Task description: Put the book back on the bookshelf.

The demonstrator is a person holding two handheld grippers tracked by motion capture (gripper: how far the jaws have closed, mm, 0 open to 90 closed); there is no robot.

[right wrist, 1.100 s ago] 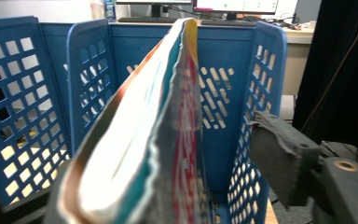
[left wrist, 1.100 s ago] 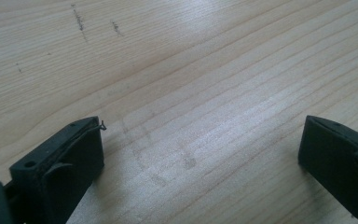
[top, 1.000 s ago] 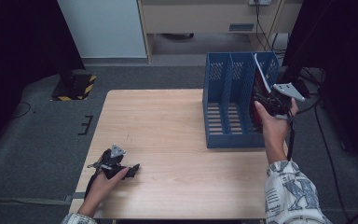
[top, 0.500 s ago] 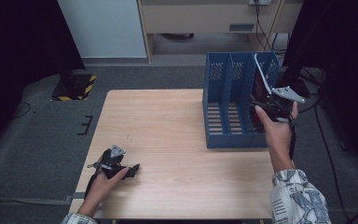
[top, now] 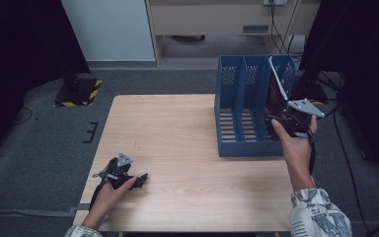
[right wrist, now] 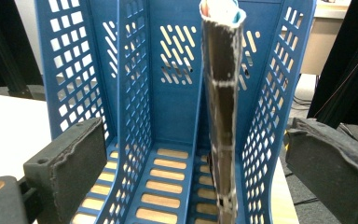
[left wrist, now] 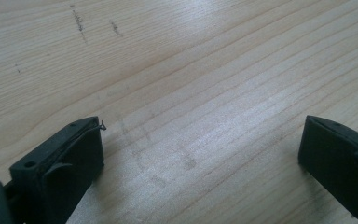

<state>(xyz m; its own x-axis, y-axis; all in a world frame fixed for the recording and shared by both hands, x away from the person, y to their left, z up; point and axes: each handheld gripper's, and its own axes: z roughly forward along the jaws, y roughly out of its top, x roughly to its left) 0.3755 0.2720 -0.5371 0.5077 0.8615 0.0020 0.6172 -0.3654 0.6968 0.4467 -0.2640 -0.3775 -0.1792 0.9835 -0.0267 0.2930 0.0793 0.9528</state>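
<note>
A blue three-slot file rack (top: 242,116) stands on the right of the wooden table (top: 177,128). A thin dark book (top: 278,88) leans upright in its rightmost slot, its worn spine (right wrist: 221,116) facing my right gripper. That right gripper (top: 276,123) is at the rack's near right corner, open. Its jaws have just been opening and stand wide on both sides of the spine, with neither pad touching it (right wrist: 198,140). My left gripper (top: 140,178) lies on the table at the near left. It is open over bare wood (left wrist: 200,135).
The rack's left and middle slots (right wrist: 168,186) hold nothing. Dark floor, cables and a black stand (top: 76,91) surround the table. A pale cabinet (top: 217,19) is beyond the far edge.
The right hand has drawn back a little from the rack, toward the near right, and the book stays in its slot. The left hand has not moved.
</note>
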